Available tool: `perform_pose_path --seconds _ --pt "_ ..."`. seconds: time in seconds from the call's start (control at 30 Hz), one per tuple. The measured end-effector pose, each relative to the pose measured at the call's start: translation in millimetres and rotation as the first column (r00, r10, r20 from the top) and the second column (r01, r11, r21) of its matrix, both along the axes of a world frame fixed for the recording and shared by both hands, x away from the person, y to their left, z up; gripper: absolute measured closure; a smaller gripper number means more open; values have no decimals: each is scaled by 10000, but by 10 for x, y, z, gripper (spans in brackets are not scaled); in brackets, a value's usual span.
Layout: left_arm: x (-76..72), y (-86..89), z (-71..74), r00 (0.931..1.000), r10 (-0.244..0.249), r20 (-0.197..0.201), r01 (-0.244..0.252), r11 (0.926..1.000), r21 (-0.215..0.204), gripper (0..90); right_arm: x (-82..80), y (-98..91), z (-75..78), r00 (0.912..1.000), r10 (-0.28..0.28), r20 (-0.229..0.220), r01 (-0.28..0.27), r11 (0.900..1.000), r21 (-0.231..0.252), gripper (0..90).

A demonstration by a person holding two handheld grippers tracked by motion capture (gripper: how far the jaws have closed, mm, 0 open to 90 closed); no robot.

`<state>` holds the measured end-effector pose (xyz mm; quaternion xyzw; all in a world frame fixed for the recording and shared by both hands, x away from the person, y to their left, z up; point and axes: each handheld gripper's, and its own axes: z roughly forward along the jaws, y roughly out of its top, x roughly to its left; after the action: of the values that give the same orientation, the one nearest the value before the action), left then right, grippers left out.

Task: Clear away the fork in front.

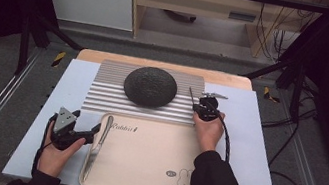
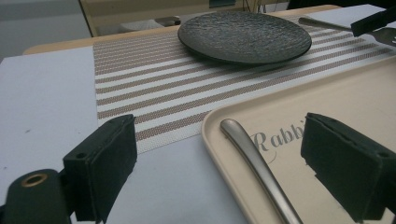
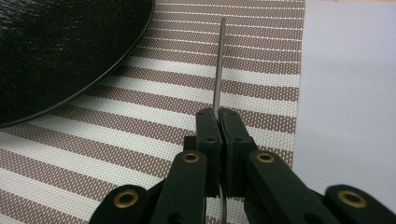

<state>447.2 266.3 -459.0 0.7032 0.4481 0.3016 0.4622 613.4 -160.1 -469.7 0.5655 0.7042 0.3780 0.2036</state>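
Note:
A dark round plate (image 1: 150,86) (image 2: 244,35) (image 3: 56,51) sits on a striped placemat (image 1: 106,93) (image 3: 187,93). My right gripper (image 1: 199,107) (image 3: 218,114) is just right of the plate and shut on a thin metal utensil (image 1: 192,97) (image 3: 217,70). The utensil is seen edge-on, pointing away over the mat. In the left gripper view it looks like a fork (image 2: 322,22). A knife (image 1: 100,137) (image 2: 254,158) lies along the left side of a beige tray (image 1: 139,169) (image 2: 280,107). My left gripper (image 1: 88,125) (image 2: 219,140) is open, its jaws astride the tray's left rim and the knife's handle without touching it.
Mat and tray lie on a pale blue board (image 1: 246,136) over a wooden table. Dark frame posts and cables flank the table. The tray carries printed lettering and a small rabbit drawing (image 1: 185,174).

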Motion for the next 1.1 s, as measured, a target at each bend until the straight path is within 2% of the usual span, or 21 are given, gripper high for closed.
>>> perform_pose_path --seconds 0.3,0.93,1.03,1.1 --pt "-1 -1 0 10000 -24 -2 24 10000 11 106 -44 -5 124 9992 163 367 -166 9998 87 879" --pt "2 -4 -3 10000 -69 -20 69 10000 25 106 -90 -37 197 9978 254 611 -263 9996 138 878" --pt "6 -2 -8 9998 -156 -83 154 9996 -233 107 -121 -25 239 9964 363 770 -372 9992 112 878" --pt "5 1 -4 9998 -185 -63 184 9996 -195 107 -151 -13 272 9949 404 929 -417 9990 128 878"
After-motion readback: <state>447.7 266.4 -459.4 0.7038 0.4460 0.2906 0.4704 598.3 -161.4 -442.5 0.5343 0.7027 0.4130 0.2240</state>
